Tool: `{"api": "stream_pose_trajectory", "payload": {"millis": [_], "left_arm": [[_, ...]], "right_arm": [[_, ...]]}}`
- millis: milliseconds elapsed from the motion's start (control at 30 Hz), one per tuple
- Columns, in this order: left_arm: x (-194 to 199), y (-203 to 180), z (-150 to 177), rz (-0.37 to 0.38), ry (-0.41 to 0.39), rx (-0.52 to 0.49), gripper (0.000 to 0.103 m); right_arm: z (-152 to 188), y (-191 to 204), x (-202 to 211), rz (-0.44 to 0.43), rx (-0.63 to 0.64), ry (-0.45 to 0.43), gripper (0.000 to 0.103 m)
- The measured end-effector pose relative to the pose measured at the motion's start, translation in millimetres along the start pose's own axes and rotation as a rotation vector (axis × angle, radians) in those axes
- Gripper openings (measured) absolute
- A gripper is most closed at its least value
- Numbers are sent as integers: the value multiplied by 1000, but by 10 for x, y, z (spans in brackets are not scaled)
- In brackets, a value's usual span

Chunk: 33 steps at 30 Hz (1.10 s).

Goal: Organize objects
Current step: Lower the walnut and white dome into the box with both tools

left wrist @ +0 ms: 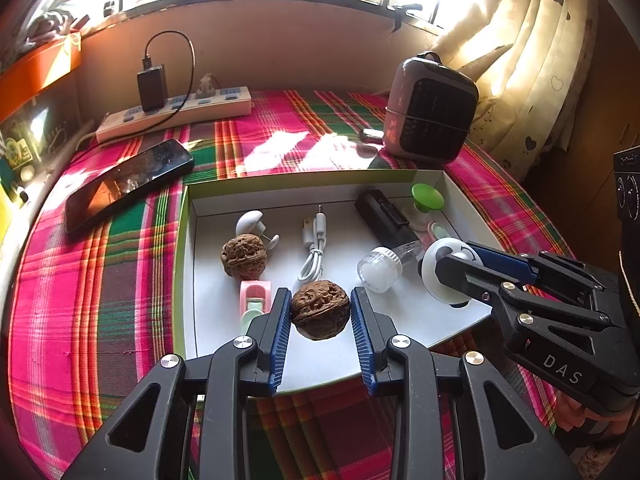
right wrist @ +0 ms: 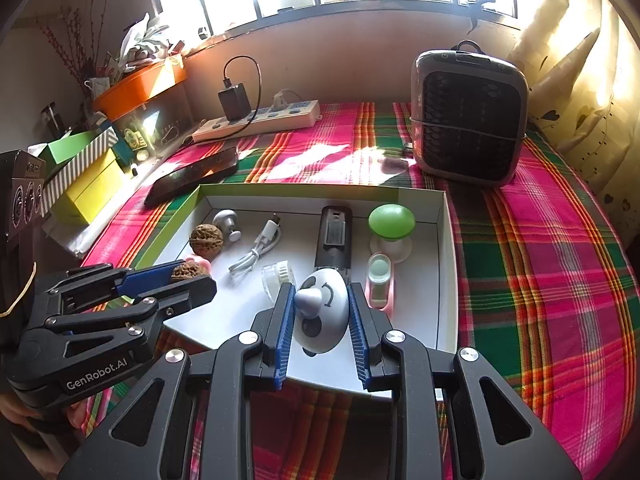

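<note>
so most small things lie in the white box point(left wrist: 448, 184), while the left gripper point(left wrist: 320, 308) squeezes a walnut point(left wrist: 320, 314) and the right gripper point(right wrist: 322, 312) squeezes a panda toy point(right wrist: 322, 320) over it, not yet put down.

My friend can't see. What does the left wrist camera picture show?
The left gripper holds a brown walnut over a white box on a bright plaid cloth. Beside it, the right gripper grips a white panda toy. The box also holds a second walnut, a white cable and other small things.
</note>
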<state>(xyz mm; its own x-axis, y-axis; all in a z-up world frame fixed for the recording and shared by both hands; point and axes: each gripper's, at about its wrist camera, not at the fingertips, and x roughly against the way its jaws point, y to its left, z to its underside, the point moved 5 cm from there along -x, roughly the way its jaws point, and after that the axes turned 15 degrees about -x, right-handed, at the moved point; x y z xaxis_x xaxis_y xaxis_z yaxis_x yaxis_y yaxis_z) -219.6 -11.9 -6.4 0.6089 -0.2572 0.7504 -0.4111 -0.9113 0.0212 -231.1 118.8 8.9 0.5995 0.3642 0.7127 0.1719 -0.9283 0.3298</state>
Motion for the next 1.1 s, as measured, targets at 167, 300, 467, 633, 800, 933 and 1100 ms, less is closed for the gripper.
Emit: {"api": "stream_pose_trajectory", "payload": {"millis": [167,300,467,633,800,933,1100], "left_arm": [[-50,-17,7,-3,9,-5,28],[-94,-25,14,-2,21,-7,28],[-139,-28,30,-5,31,-11,28],[-154,-27,25,-10,32,-15,28],[-168,-18,22,-20,35,-17,28],[-183,-15,24,-20,38,-12,28],[-192,-10,26,-14,39,-5,28]], "right_arm": [[22,-7,-35,1,3,11,27],[37,-22,-68,4,2,18,27],[61,-46,-101,7,-1,26,27],[72,-52,-117,7,-1,30,27],[85,-63,-136,7,-2,35,27],[87,-68,-139,7,-3,34,27],[84,-67,-146,4,-1,34,27]]}}
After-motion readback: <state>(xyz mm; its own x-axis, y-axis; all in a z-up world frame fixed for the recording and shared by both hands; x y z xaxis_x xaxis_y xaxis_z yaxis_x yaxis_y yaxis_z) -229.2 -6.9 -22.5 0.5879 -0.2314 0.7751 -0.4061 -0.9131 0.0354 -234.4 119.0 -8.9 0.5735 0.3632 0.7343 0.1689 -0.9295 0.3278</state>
